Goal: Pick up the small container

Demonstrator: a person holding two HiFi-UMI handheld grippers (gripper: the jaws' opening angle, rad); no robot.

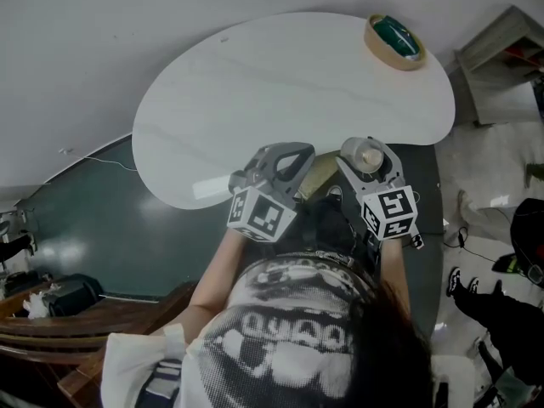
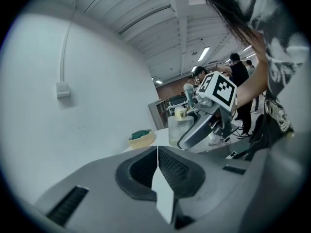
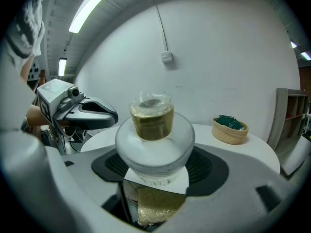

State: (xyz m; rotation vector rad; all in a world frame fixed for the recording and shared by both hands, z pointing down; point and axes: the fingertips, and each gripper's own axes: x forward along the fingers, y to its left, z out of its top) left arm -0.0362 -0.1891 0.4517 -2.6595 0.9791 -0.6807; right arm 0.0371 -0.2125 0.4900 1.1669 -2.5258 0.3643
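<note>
The small container (image 3: 154, 139) — frosted, round-shouldered, amber-necked — sits between right gripper (image 3: 155, 171) jaws.

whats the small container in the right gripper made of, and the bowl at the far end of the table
small container: frosted, milky matte body that lets light through, so glass or plastic; the look does not settle which. Its top is clear and glossy over a yellowish-gold band.
bowl: tan, matte wall with faint horizontal lines, probably bamboo, wood or woven fibre.
</note>
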